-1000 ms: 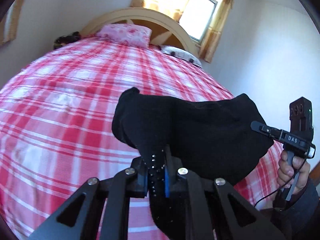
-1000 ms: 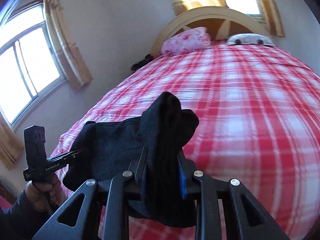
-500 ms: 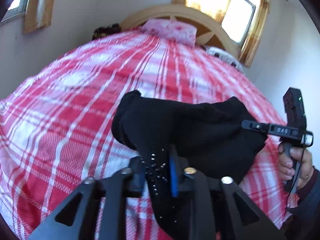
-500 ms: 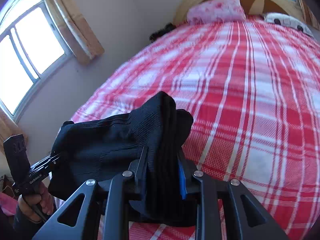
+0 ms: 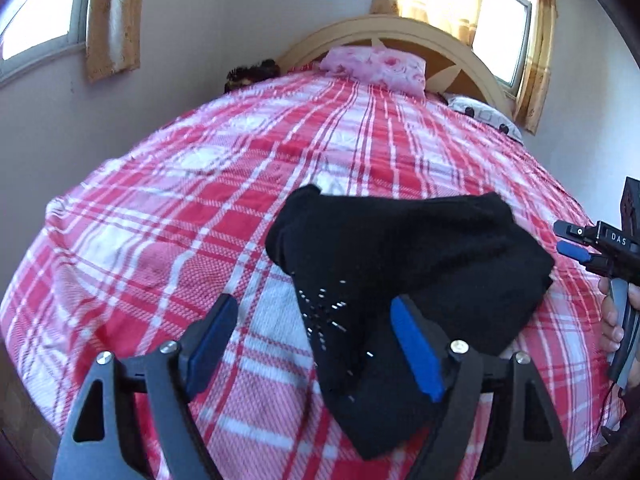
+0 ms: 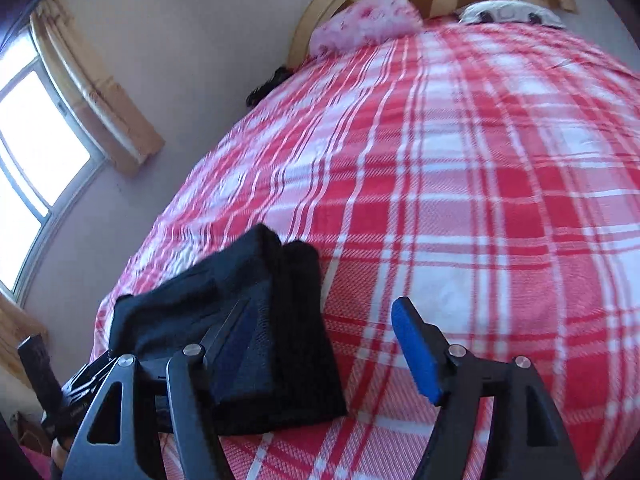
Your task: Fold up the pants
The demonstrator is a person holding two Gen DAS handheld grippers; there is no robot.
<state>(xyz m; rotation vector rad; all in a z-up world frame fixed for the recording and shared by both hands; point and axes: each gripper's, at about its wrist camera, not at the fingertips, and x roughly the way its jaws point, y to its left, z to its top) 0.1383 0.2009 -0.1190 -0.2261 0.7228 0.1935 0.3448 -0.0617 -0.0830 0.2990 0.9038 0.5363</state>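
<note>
Red-and-white checked bedding (image 5: 168, 216) covers the bed on which the folded black pants (image 5: 404, 256) lie, near its foot edge. The left gripper (image 5: 316, 320) has its jaws spread wide, holding nothing; the pants' sparkly corner sits between the blue pads (image 5: 416, 356), apparently loose on the cover. The right gripper (image 6: 320, 324) is likewise wide open and empty, with the pants (image 6: 256, 320) lying against its left finger. Seen from the left camera, the right gripper (image 5: 576, 246) hovers just beside the bundle's right edge. Farther off, a pink pillow (image 5: 374, 66) rests against the curved headboard (image 5: 400, 28), with curtained windows (image 5: 506, 32) behind.
</note>
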